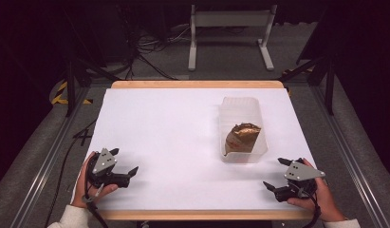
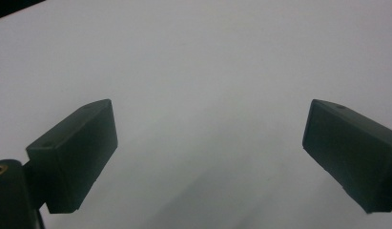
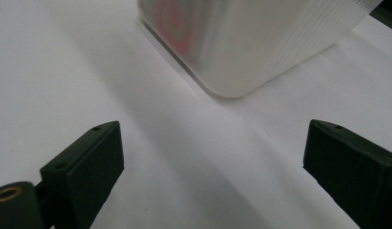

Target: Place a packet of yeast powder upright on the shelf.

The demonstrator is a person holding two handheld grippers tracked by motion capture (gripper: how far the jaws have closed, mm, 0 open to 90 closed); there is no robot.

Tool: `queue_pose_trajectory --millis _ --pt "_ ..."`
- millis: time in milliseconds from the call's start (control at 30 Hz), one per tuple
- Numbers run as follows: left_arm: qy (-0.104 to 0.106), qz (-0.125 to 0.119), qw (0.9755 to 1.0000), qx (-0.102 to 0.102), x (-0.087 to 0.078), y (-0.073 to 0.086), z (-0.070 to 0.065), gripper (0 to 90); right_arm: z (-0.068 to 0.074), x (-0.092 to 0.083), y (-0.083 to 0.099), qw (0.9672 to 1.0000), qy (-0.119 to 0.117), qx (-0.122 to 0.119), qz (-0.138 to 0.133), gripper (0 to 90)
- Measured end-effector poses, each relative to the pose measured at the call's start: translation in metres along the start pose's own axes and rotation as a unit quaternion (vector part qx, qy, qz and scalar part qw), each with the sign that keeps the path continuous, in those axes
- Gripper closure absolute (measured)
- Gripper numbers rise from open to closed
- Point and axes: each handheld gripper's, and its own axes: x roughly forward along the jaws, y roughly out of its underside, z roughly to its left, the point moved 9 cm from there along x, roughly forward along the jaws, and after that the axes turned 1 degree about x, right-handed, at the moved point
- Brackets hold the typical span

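Translucent plastic container (image 1: 243,129) sits on the right half of the white table (image 1: 173,142), long side running away from the person, with a brown-gold foil packet (image 1: 241,137) inside toward its near end. Right tool (image 1: 278,174) rests at the near right corner of the table, just short of the container's near end; in the right gripper view the container's rounded corner (image 3: 241,52) lies ahead of the jaws, apart from them, with a red mark showing dimly through the wall. Left tool (image 1: 124,161) rests at the near left, well apart from the container, over bare white surface. Risk, as judged: the container looks light and thin-walled, so a one-sided push from the right tool would likely slide or pivot it on the smooth table rather than seat it between the jaws; a hard squeeze could buckle the wall. The packet stands tilted and could tip out or shift if the container is jolted. With the left tool so far off, nothing braces the far side. Tool state: both sets of jaws stand wide apart, holding nothing, touching nothing.
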Motion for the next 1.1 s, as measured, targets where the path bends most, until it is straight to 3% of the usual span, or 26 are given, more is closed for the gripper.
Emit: queue_pose_trajectory --millis 100,167,333,1100 --pt "0.0 -0.012 0.9998 -0.015 -0.0047 0.0016 0.0021 5.5 -0.0003 0.0004 -0.0001 1.0 0.001 0.0 0.0 7.1" --pt "0.008 -0.022 0.9991 -0.036 -0.0086 0.0028 0.0013 5.5 -0.0002 0.0005 0.0 1.0 0.001 0.002 0.002 7.1" --pt "0.016 -0.031 0.9982 -0.049 -0.0091 0.0021 -0.0006 5.5 -0.0006 0.0005 -0.0005 1.0 0.002 0.002 0.001 7.1" --pt "0.018 -0.032 0.9982 -0.049 -0.0092 0.0006 -0.0025 5.5 -0.0013 -0.0009 -0.0017 1.0 0.004 0.002 -0.003 7.1"
